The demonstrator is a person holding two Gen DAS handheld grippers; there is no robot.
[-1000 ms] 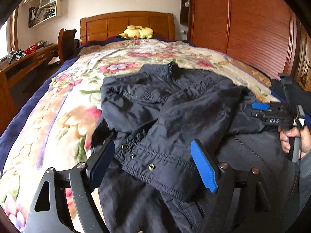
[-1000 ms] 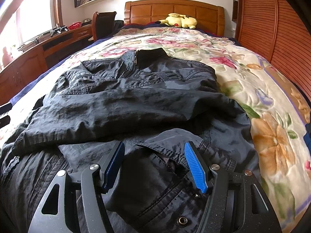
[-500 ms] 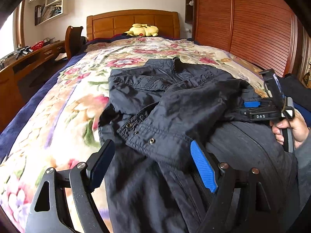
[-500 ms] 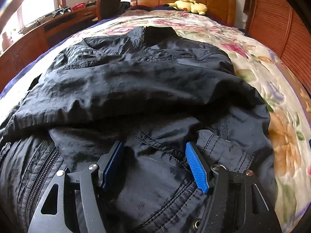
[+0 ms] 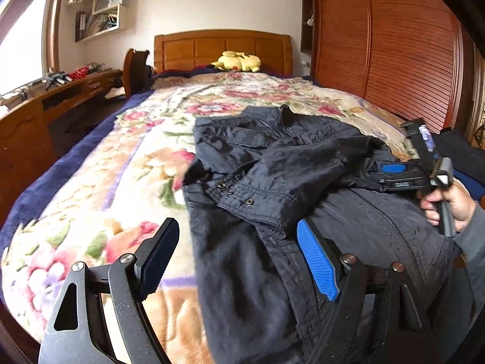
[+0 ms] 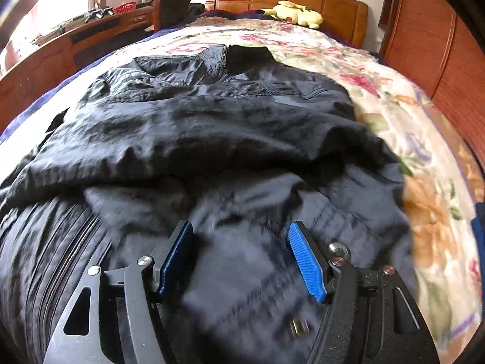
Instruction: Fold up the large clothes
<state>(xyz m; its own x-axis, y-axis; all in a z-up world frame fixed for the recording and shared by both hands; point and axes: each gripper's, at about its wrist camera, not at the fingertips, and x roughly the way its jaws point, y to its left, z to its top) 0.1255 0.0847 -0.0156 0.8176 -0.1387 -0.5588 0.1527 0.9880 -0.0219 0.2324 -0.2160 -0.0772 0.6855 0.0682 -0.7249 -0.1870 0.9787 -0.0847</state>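
One dark jacket (image 5: 272,163) lies on one floral bed (image 5: 121,163); both hand-held grippers, left (image 5: 239,257) and right (image 6: 239,257), are released.

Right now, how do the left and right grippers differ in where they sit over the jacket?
The left gripper straddles the jacket's left edge, one finger over the floral bedspread; the right gripper has both fingers over the dark fabric. The left is spread wider than the right. Both stand open, gripping nothing.
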